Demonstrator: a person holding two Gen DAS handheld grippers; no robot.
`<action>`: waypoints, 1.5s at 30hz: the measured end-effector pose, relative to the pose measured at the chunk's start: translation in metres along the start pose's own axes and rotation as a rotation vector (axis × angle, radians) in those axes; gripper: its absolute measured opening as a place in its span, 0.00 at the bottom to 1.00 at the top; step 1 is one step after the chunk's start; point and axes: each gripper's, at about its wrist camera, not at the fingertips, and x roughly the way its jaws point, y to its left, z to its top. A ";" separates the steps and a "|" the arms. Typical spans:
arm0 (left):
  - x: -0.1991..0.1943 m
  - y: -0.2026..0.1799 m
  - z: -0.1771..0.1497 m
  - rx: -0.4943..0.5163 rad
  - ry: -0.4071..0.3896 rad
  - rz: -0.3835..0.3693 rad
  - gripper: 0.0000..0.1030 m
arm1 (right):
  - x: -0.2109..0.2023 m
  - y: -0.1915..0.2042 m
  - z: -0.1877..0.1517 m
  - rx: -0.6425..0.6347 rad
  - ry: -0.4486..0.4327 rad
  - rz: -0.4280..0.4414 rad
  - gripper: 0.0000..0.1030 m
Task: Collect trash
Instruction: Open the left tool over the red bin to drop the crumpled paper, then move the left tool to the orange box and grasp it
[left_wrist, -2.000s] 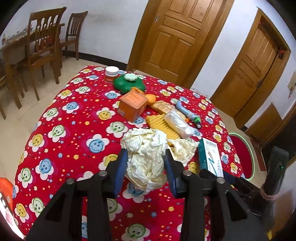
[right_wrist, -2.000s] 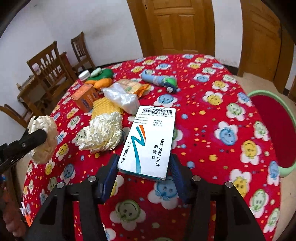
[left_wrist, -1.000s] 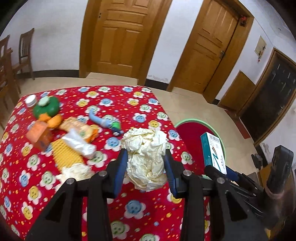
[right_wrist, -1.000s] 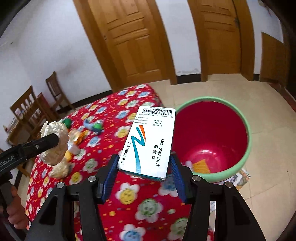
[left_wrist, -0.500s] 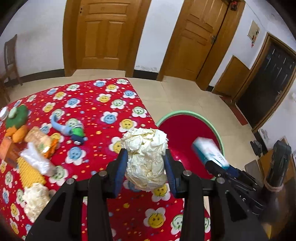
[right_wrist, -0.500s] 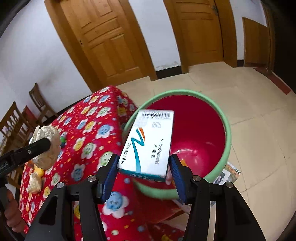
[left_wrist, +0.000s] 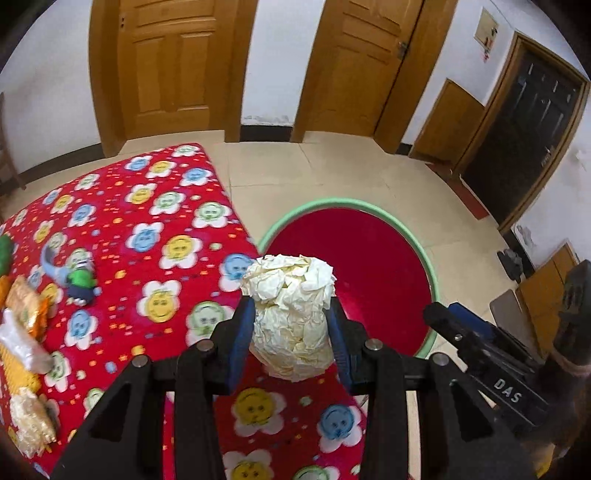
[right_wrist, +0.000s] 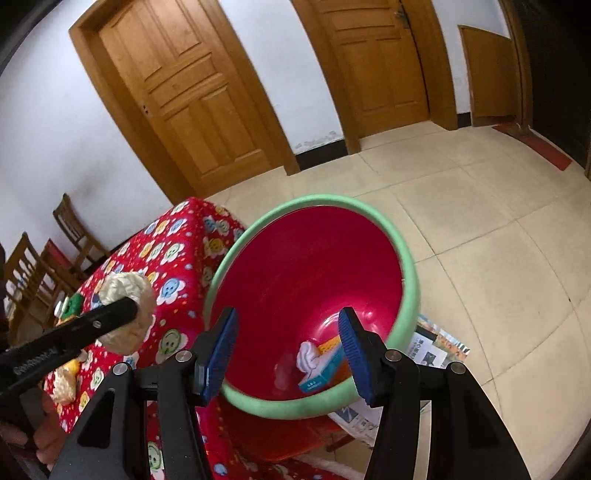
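My left claw (left_wrist: 291, 325) clamps the crumpled cream paper ball (left_wrist: 290, 317); my right claw (right_wrist: 288, 350) gapes empty above the red, green-rimmed plastic bin (right_wrist: 404, 254) holding a teal carton (right_wrist: 321, 374).

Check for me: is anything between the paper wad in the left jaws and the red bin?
Nothing visible. The crumpled paper wad sits in the left gripper over the table edge, beside the red bin. The right gripper, open, hangs above the bin's mouth.
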 end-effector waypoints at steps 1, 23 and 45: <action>0.003 -0.004 0.001 0.007 0.004 -0.003 0.39 | -0.001 -0.002 0.000 0.005 -0.004 -0.002 0.56; -0.004 -0.019 0.010 0.016 -0.026 -0.032 0.49 | -0.023 -0.020 0.001 0.043 -0.049 -0.012 0.56; -0.102 0.078 -0.024 -0.135 -0.137 0.086 0.49 | -0.057 0.062 -0.008 -0.056 -0.060 0.062 0.57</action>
